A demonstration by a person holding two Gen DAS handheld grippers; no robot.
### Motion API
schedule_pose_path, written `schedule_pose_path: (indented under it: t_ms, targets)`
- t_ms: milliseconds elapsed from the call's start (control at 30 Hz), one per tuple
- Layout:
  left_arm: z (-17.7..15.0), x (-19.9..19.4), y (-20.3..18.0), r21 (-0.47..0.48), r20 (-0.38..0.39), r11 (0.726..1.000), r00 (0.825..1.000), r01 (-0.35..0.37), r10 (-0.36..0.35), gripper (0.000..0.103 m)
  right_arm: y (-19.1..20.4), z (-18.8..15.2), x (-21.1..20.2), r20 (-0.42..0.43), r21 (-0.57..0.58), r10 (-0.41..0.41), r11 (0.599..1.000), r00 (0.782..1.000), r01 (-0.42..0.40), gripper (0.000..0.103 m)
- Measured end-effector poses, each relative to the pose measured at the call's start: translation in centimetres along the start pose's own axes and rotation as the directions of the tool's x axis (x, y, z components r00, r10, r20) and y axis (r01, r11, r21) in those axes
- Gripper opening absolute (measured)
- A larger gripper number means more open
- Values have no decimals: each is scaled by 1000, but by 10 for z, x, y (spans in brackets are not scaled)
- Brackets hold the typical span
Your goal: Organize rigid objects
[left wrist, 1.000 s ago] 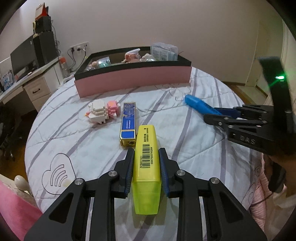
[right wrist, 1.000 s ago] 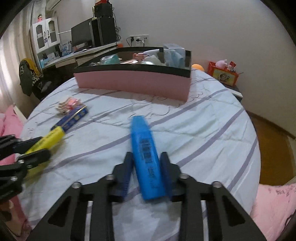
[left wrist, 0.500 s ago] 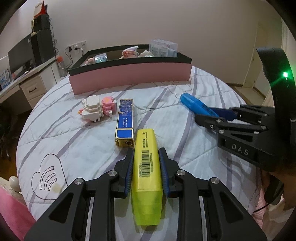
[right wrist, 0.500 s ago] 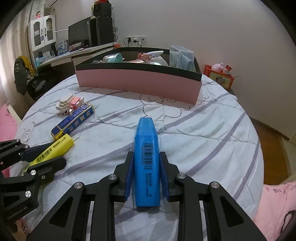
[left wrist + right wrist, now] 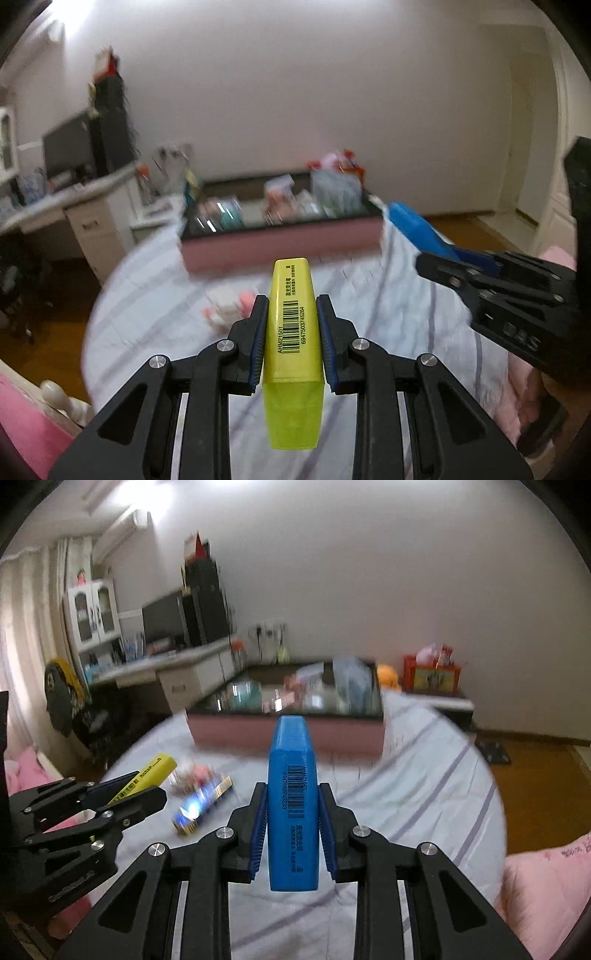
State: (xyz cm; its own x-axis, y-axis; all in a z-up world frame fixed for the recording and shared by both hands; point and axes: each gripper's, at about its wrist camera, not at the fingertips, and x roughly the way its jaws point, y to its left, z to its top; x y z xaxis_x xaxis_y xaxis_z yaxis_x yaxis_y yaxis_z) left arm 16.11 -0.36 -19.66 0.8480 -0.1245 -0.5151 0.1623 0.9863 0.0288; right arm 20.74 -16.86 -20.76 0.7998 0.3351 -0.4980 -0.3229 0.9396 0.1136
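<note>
Left gripper (image 5: 291, 325) clamped on yellow highlighter (image 5: 292, 332), blue pads pressed flat against both long sides; cap end sticking out ahead, clear end hanging back under the fingers. Held off the bed (image 5: 388, 314), pointing toward 12 o'clock at the box (image 5: 280, 247).

Right gripper (image 5: 291, 812) clamped likewise on blue highlighter (image 5: 293, 805), barcode up, also clear of the cover, aimed at 12 o'clock toward the same box.

Seen from the left wrist: right gripper and its blue highlighter at 3 o'clock, well apart from the yellow one. Seen from the right wrist: left gripper at 9 o'clock, yellow tip poking out toward 1 o'clock.

Box: pink front wall, black rim, at far edge of the striped bed cover. Already crowded inside with small packets and bottles, blurred, not identifiable singly.

Left on the cover, between grippers and box: blue-and-gold flat case (image 5: 203, 805) and pink-white block toy (image 5: 192, 775), just beside each other, at 10 o'clock from the right gripper. Toy partly hidden behind left fingers in the left-wrist view. Path from either highlighter to the box front otherwise only bare cover.

Around: desk with monitor (image 5: 162, 620) at 10 o'clock, red box (image 5: 430, 674) on a side table at 1 o'clock, pink pillow (image 5: 546, 878) at 4 o'clock.
</note>
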Motion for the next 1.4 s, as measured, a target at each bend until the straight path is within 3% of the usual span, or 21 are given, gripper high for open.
schedule_pose_path:
  t_ms: [100, 433, 733, 1000, 1167, 1267, 1400]
  targets:
    - [20, -17, -3, 24, 82, 997, 994, -68, 66, 26, 9, 15, -22, 75, -3, -5, 1000, 997, 5, 27]
    - [68, -65, -4, 14, 277, 994, 956, -104, 96, 26, 41, 53, -60, 232, -56, -36, 997, 972, 50, 27]
    - [83, -77, 8, -9, 344, 993, 932, -115, 111, 26, 54, 68, -66, 279, -85, -46, 994, 959, 73, 27]
    - [88, -70, 17, -24, 354, 991, 926, -131, 131, 26, 58, 73, -63, 281, -103, -44, 992, 959, 76, 27]
    - [89, -62, 16, -24, 346, 992, 930, -124, 125, 26, 57, 76, -55, 270, -112, -44, 991, 962, 77, 27]
    - [86, -41, 21, -23, 302, 994, 947, -105, 107, 26, 54, 75, -42, 253, -116, -44, 990, 967, 75, 27]
    - [62, -11, 40, -49, 184, 997, 980, -66, 74, 26, 49, 69, -25, 198, -105, -43, 992, 979, 65, 27]
